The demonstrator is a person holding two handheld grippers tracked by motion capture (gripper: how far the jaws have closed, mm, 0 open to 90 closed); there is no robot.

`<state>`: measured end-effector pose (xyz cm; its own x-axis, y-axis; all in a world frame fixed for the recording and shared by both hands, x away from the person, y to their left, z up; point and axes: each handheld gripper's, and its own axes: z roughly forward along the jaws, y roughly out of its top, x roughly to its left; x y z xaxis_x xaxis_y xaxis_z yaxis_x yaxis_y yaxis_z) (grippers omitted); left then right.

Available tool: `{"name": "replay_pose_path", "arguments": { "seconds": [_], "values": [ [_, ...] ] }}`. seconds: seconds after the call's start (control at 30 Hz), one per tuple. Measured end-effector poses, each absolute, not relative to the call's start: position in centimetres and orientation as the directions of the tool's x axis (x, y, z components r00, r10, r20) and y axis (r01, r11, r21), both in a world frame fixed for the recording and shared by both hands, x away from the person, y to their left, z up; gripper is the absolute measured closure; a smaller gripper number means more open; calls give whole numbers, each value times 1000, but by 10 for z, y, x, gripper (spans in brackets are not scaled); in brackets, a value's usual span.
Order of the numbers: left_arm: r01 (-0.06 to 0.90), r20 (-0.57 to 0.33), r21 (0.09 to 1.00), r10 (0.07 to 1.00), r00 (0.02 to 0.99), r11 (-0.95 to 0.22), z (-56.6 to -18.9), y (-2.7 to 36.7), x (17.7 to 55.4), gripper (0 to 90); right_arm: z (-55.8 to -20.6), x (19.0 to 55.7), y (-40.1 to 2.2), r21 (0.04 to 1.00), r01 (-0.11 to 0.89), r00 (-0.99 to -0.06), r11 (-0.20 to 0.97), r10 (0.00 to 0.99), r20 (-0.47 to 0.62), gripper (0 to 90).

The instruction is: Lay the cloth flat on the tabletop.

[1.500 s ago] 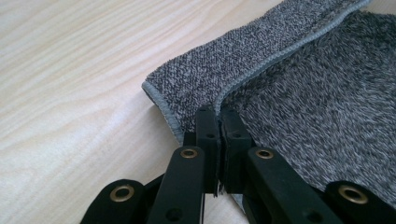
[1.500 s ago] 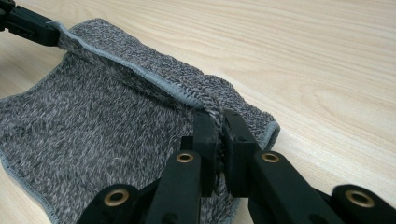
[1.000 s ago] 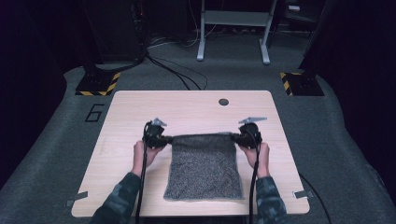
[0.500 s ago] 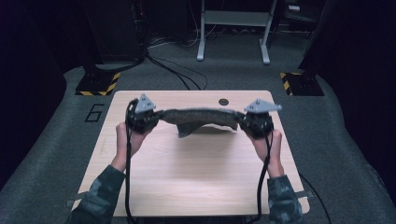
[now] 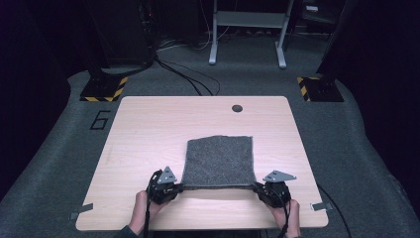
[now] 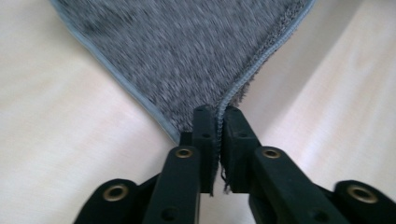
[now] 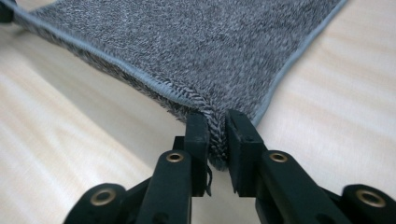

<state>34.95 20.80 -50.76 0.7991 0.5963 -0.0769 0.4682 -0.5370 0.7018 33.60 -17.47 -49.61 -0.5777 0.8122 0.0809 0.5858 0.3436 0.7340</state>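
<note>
The pale wooden worktop [image 5: 148, 129] carries a grey towel [image 5: 218, 159] folded flat at its near middle, the near edge drawn taut between both grippers. The left gripper [image 5: 174, 187] pinches the towel's near-left corner, the right gripper [image 5: 257, 187] the near-right. Both sets of jaws have just been easing apart, yet cloth sits between them.

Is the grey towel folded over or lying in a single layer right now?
Folded in half. The towel lies as a compact square on the table, and the right gripper view shows two edges stacked at the corner.
</note>
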Motion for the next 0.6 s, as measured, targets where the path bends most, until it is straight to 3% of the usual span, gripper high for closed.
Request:
{"name": "replay_pose_path", "arguments": {
  "seconds": [0.03, 0.1, 0.23, 0.3, 0.47, 0.6],
  "values": [
    [473, -90, 696, 588, 804, -540, -509, 207, 347, 786, -497, 333, -177, 728, 592, -578, 346, 812, 84, 756],
    [478, -109, 686, 572, 813, -549, -510, 208, 344, 650, -496, 326, -181, 719, 600, -580, 351, 810, 89, 688],
    [488, -118, 704, 593, 797, -516, -500, 215, 342, 409, -489, 321, -194, 720, 612, -569, 326, 815, 115, 493],
    [486, -115, 721, 608, 786, -493, -492, 221, 346, 343, -483, 322, -198, 733, 604, -558, 313, 823, 108, 393],
    [498, -111, 755, 666, 738, -426, -479, 233, 371, 301, -477, 341, -196, 749, 601, -556, 281, 820, 139, 268],
    [521, -95, 749, 711, 696, -409, -479, 240, 400, 312, -481, 365, -177, 746, 597, -549, 295, 828, 112, 234]
  ]
}}
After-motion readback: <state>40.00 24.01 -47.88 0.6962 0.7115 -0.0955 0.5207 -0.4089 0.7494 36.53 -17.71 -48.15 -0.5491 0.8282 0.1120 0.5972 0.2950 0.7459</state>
